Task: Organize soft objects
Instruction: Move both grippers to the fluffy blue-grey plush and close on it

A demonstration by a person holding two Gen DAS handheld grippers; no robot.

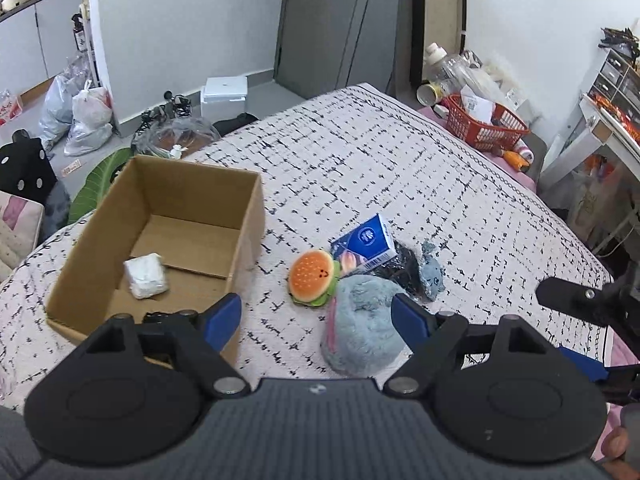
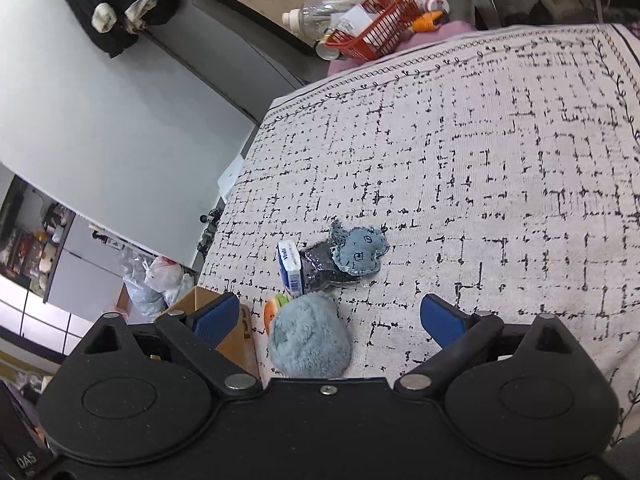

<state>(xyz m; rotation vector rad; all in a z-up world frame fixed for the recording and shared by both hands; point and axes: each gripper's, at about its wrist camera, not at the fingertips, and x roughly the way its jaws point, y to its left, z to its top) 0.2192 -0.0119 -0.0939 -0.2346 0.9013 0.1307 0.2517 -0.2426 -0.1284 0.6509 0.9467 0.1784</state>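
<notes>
Left claw (image 1: 316, 316): jaws wide, nothing gripped. Blue pads flank a gap; the right pad (image 1: 410, 320) lies just beside, perhaps touching, the fluffy plush (image 1: 360, 324); contact cannot be confirmed. The left pad overlaps the box's near wall.

Right claw (image 2: 334, 318): jaws wide, nothing gripped. The fluffy plush (image 2: 308, 336) sits low in the gap, nearer the left pad (image 2: 214, 318); neither pad presses on it.

Bed (image 1: 400, 168): pale cover with black broken-grid print; carries everything below.

Box (image 1: 252, 220): open brown cardboard, at 10 o'clock from the left claw's gap. Holds one white wrapped packet (image 1: 146, 276) on its floor, toward the near left corner.

Fluffy plush: grey-blue, rounded, pink edge on its left side; at 3 o'clock of the left claw's gap, nearest of the pile.

Burger toy (image 1: 314, 278): orange bun, green frill, small face; at 12 o'clock of the left claw's gap, touching the fluffy plush at its upper left.

Carton (image 1: 366, 244): blue and white, lying past the burger toy at 1 o'clock, resting against a dark sparkly pouch (image 1: 406, 268).

Denim toy (image 2: 360, 250): pale blue, frayed edge, lying partly on the pouch, farthest of the pile, at 12 o'clock in the right wrist view.

Basket (image 1: 484, 126): red plastic, at the bed's far edge, well apart from the pile.
</notes>
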